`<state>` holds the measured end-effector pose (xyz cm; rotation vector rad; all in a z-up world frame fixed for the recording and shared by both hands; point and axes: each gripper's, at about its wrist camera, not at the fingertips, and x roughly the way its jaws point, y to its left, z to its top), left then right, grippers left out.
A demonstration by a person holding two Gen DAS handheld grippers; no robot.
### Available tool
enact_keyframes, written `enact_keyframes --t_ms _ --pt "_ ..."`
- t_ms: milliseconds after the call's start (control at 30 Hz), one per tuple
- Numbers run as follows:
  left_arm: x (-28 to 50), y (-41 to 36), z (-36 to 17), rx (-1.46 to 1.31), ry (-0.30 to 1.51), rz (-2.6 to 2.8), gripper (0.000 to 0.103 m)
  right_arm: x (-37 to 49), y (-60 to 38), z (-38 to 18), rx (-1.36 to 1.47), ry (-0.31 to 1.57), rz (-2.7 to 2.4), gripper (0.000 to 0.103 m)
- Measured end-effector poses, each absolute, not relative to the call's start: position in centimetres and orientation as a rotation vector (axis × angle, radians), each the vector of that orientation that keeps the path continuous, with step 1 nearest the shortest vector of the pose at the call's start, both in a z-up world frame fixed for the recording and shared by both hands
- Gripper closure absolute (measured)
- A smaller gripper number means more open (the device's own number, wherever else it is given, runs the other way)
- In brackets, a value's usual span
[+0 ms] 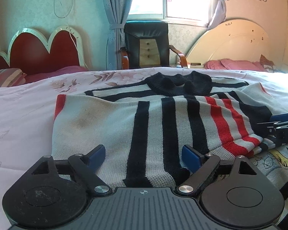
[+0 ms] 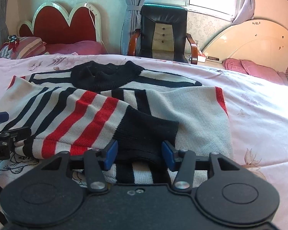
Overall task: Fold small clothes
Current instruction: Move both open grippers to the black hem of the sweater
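Observation:
A small knitted sweater (image 1: 109, 118) with black, white and red stripes and a black collar (image 1: 178, 84) lies on the pink floral bedspread (image 1: 19, 115). Both sleeves are folded across its body. My left gripper (image 1: 144, 156) is open, low over the sweater's near hem. My right gripper (image 2: 139, 154) is open, its blue pads either side of the black cuff (image 2: 147, 132) of the folded striped sleeve (image 2: 82, 118). Each gripper shows at the edge of the other's view: the right one in the left wrist view (image 1: 282, 128), the left one in the right wrist view (image 2: 2, 134).
A black office chair (image 1: 146, 44) stands beyond the bed under the window. A red headboard (image 1: 42, 49) is at the left, a cream headboard (image 1: 232, 40) with pink pillows (image 1: 230, 64) at the right. A cartoon-print cloth (image 1: 274, 159) lies under the sweater's near edge.

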<state>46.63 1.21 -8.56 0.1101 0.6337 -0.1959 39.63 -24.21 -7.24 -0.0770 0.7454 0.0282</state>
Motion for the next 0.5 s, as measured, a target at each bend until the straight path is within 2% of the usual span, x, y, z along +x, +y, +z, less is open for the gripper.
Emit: enact_keyframes --t_ms 67,133,267,500 --pt "46.2 1.1 -7.7 0.105 0.630 -0.175 0.016 39.5 -24.2 -6.8 -0.083 0.760 0.010 0.047" --pt "45.0 1.1 -6.9 0.097 0.585 -0.185 0.016 38.6 -24.1 -6.1 -0.075 0.733 0.032 0.049" --pt "44.0 1.3 -8.3 0.108 0.620 -0.193 0.016 37.4 -23.9 -6.0 -0.033 0.669 0.096 0.051" --pt "43.7 2.3 -8.7 0.108 0.647 -0.201 0.015 37.9 -23.9 -7.3 -0.040 0.714 0.077 0.048"
